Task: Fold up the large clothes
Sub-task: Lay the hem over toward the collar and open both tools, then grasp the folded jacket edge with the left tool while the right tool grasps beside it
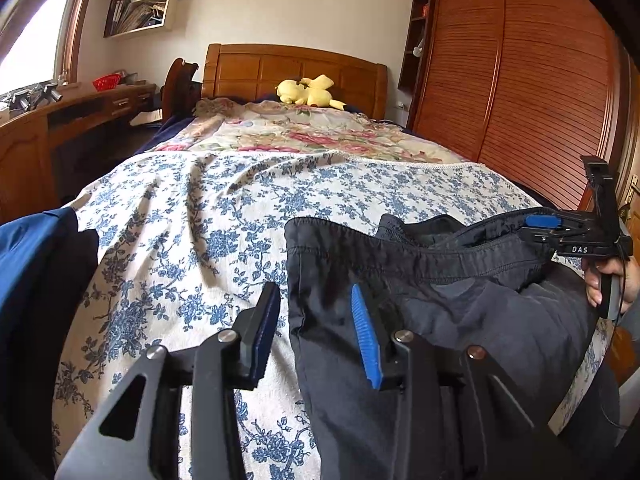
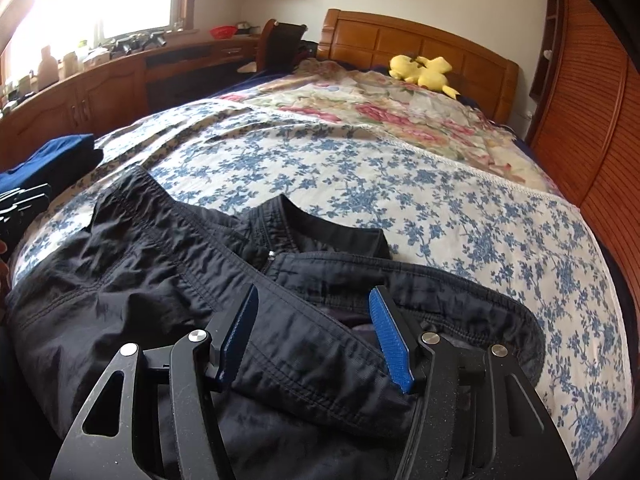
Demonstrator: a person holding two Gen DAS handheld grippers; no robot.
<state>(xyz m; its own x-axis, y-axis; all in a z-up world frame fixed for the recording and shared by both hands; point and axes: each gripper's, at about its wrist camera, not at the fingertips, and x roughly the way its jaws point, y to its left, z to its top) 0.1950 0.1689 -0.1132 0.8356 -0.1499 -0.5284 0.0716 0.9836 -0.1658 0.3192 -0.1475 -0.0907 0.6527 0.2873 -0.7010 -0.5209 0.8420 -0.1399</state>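
At far left we see a blue garment, cut off by the frame. Our left gripper stands apart, straddling the left edge of the dark trousers spread on the floral bedspread. Our right gripper also gapes, over a fold near the waistband; whether its pads touch cloth seems unclear. The trousers' lower legs are hidden.

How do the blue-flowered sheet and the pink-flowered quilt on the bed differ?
The blue-flowered sheet covers the near part of the bed and carries the black jacket; the pink-flowered quilt lies toward the headboard, with the yellow plush toy at its far end. The sheet's print is small blue sprigs, the quilt's large pink blooms. Both are floral on a pale ground.
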